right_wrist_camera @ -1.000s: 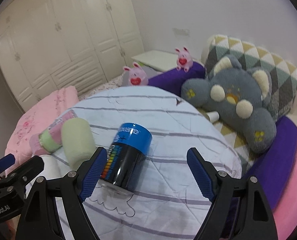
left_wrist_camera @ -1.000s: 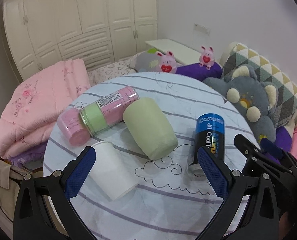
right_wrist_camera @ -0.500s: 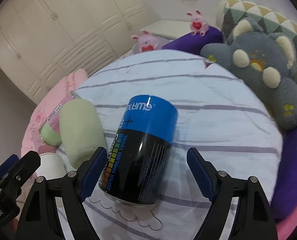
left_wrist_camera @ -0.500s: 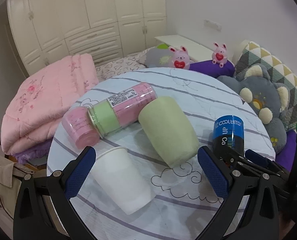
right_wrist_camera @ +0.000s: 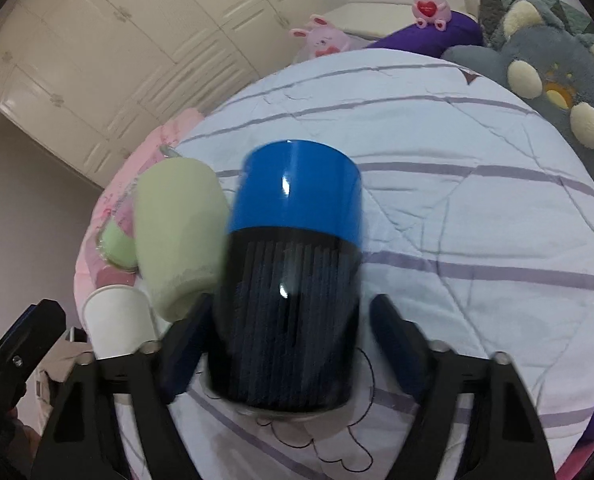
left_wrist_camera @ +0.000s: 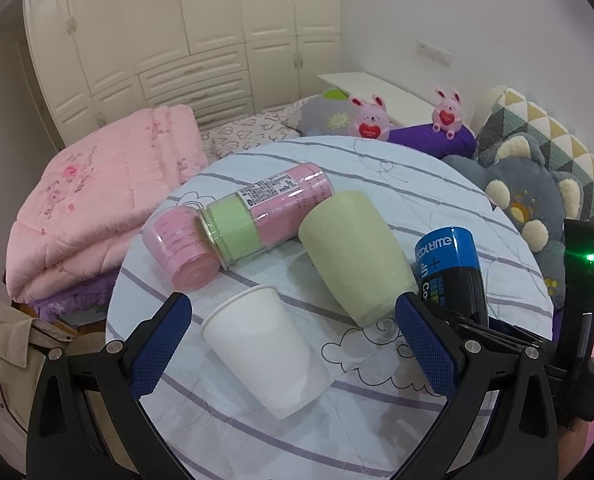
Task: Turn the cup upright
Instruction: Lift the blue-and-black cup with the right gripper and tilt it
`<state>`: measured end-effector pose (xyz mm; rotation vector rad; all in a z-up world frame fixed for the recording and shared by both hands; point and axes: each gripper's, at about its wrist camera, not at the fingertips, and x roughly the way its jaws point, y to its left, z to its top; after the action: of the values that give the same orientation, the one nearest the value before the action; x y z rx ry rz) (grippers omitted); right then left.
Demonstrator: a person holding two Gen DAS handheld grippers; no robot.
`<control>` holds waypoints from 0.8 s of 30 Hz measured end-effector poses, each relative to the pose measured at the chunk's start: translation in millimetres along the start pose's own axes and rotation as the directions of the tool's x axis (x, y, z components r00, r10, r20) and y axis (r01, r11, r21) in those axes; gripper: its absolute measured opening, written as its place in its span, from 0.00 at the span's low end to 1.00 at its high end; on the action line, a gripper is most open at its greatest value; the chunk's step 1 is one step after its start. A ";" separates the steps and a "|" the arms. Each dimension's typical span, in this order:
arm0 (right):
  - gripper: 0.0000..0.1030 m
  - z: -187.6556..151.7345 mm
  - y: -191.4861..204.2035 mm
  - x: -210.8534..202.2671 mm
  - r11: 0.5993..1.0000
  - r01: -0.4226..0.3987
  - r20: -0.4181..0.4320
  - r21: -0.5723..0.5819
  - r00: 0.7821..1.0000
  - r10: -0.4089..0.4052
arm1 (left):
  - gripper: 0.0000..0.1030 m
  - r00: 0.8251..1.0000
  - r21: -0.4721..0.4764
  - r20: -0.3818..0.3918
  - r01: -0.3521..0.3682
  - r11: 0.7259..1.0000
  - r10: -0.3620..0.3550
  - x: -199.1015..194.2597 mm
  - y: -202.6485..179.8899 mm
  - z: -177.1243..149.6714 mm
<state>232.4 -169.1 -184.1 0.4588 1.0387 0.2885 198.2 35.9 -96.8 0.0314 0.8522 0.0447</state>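
right tongs point(right_wrist_camera: 289, 344) now straddle inverted blue cup point(right_wrist_camera: 293, 272), jaws apart, no grip | left tongs point(left_wrist_camera: 293, 344) open, idle | grasp next

Left gripper point(left_wrist_camera: 293, 338): black plastic frame of angled struts with triangular cut-outs
Left fingers point(left_wrist_camera: 159, 342): long blue pads with a fine mesh texture
Left fasteners: round silver screws at the joints
Right gripper point(right_wrist_camera: 293, 344): same black strutted build, silver screws at the joints
Right fingers point(right_wrist_camera: 395, 350): dark blue pads, blurred
Right gripper's housing, seen from the left wrist: black upright block with a lit green lamp
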 end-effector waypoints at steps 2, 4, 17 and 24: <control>0.68 -3.2 2.9 -3.2 1.000 0.007 -0.005 -0.015 1.000 -0.008 | 1.00 1.000 -0.007 -0.002 0.003 1.000 -0.003 -2.7 2.6 -0.1; 0.68 -10.6 4.0 -7.3 1.000 0.008 -0.012 -0.017 1.000 -0.008 | 1.00 1.000 -0.017 0.001 0.010 1.000 -0.010 -7.4 5.1 -1.4; 0.68 -75.4 28.8 -29.0 0.995 -0.030 -0.061 -0.094 0.998 0.025 | 1.00 0.999 -0.042 -0.012 0.045 0.998 -0.046 -44.5 2.7 -30.6; 0.81 -86.3 30.1 -23.7 0.993 -0.051 -0.100 -0.104 0.994 0.041 | 1.00 0.997 -0.062 -0.047 0.061 0.996 -0.064 -52.1 -1.5 -43.6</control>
<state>145.0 -133.8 -188.0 0.3758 1.1032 0.4091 131.1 32.1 -86.4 -0.0540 0.9002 0.0123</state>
